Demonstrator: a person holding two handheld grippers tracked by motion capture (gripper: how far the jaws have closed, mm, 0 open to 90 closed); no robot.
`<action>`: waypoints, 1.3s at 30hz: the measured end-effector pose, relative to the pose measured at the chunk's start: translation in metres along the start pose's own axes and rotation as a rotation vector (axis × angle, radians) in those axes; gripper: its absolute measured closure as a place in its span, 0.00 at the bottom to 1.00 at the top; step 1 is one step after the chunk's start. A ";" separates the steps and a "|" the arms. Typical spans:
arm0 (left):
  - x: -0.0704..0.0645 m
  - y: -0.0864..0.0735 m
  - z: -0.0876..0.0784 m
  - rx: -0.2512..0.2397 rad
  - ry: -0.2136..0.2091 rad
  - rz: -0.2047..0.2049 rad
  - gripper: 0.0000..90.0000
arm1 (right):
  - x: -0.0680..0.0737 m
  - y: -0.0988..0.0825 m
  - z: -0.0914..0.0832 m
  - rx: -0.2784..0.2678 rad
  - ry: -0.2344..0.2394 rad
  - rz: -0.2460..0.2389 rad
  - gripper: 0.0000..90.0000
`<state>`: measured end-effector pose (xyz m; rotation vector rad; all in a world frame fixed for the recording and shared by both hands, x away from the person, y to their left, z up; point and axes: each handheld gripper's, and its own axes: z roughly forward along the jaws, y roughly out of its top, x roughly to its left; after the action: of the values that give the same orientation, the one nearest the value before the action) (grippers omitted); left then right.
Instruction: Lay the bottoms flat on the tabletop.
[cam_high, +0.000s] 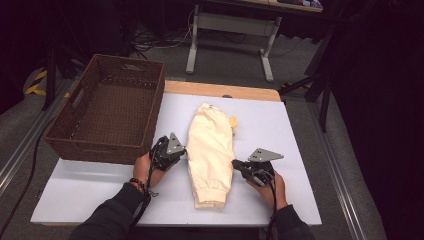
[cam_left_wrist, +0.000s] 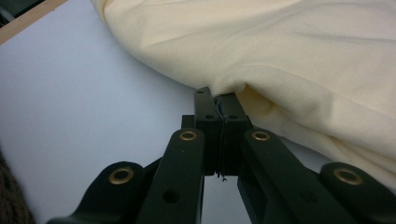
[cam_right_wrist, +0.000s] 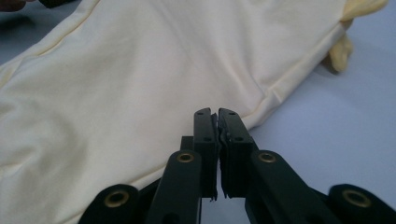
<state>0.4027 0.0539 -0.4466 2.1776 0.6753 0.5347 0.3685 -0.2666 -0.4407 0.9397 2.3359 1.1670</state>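
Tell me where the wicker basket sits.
In the high view, the wicker basket sits at the table's far left corner, left of the cream garment.

I see my left gripper (cam_high: 176, 151) at nine o'clock of the cream garment (cam_high: 211, 150), my right gripper (cam_high: 239, 164) at three; wicker basket (cam_high: 107, 107) at ten.

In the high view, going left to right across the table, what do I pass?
Wicker basket → left gripper, shut on the garment's edge → cream garment → right gripper, shut at the garment's other edge → bare white tabletop.
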 end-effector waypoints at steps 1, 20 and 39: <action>0.000 -0.002 -0.001 0.002 0.000 0.000 0.99 | 0.000 0.000 0.000 -0.001 -0.001 0.000 0.96; -0.019 -0.018 -0.035 -0.115 -0.041 0.029 0.93 | -0.001 0.002 -0.004 -0.022 -0.025 -0.011 1.00; -0.095 -0.005 -0.025 -0.082 -0.357 0.219 0.95 | -0.036 0.076 0.047 -0.071 -0.043 -0.016 1.00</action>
<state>0.3138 0.0118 -0.4492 2.2045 0.2208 0.2650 0.4513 -0.2321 -0.4062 0.9116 2.2491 1.2030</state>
